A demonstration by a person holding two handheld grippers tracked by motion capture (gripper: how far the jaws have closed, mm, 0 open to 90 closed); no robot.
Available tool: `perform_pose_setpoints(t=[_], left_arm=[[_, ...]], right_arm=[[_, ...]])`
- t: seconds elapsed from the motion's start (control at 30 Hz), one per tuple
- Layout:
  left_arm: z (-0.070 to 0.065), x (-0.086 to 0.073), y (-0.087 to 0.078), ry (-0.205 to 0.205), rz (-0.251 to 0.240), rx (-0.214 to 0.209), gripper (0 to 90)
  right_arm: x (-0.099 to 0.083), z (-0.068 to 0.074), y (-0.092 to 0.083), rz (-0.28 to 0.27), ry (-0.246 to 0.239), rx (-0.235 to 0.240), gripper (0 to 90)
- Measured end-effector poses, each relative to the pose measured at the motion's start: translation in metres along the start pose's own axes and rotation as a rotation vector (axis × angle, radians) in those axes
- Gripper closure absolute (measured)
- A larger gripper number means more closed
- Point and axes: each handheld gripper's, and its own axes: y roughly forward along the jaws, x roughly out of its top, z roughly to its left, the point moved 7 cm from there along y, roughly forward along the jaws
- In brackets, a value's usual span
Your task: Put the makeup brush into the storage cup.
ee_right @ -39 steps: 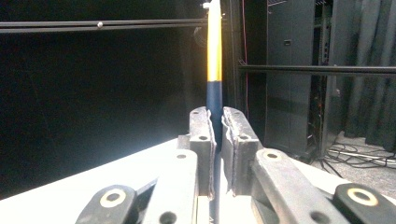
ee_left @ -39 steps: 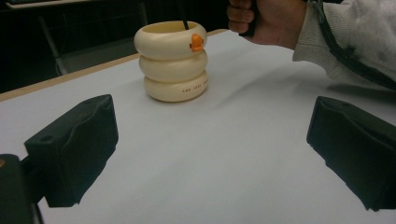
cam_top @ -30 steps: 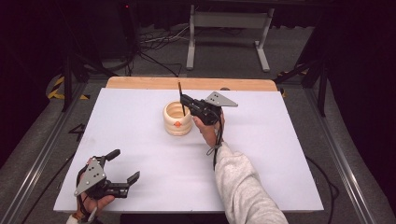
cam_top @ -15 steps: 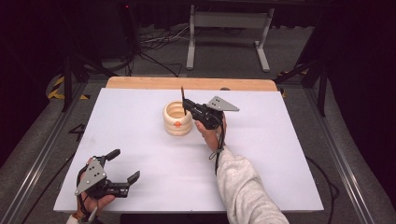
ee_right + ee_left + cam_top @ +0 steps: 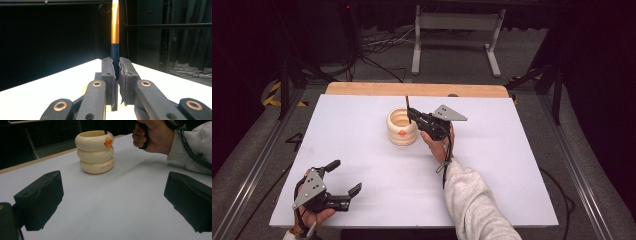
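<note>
Over the cream holder: right gripper clamps a pen upright.
Next, judged: lower it straight inside. Left gripper rests open.

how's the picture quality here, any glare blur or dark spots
High view: table evenly lit, surroundings nearly black. Left gripper view: cup sharp, near jaws soft. Right gripper view: pen upright in the right gripper, gold band glinting, backdrop dark.

Light: the bench is lit evenly from above.
Surroundings: left dark.
Shadows: soft.
Focus: near fingers are slightly blurred.
</note>
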Motion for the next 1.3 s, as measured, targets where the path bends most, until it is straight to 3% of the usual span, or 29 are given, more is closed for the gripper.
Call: perform_pose_setpoints(t=[0.27,0.47,0.63,1.0,1.3], left_arm=[[-0.001,0.000,0.000,0.002,-0.001,-0.001,3.3],[-0.001,0.000,0.000,0.007,0.004,0.002,3.5],[-0.001,0.000,0.001,0.008,0.007,0.001,3.5],[-0.002,0.001,0.001,0.017,0.011,0.003,3.5],[-0.002,0.001,0.001,0.018,0.009,0.004,3.5]], right_arm=[[0.002,0.000,-0.002,-0.002,-0.006,-0.011,83.2],[0.004,0.000,-0.007,-0.003,-0.022,-0.039,73.6],[0.008,0.000,-0.012,0.011,-0.040,-0.054,57.5],[0.019,0.000,-0.025,0.030,-0.114,-0.088,47.6],[0.025,-0.002,-0.036,0.043,-0.127,-0.108,40.3]])
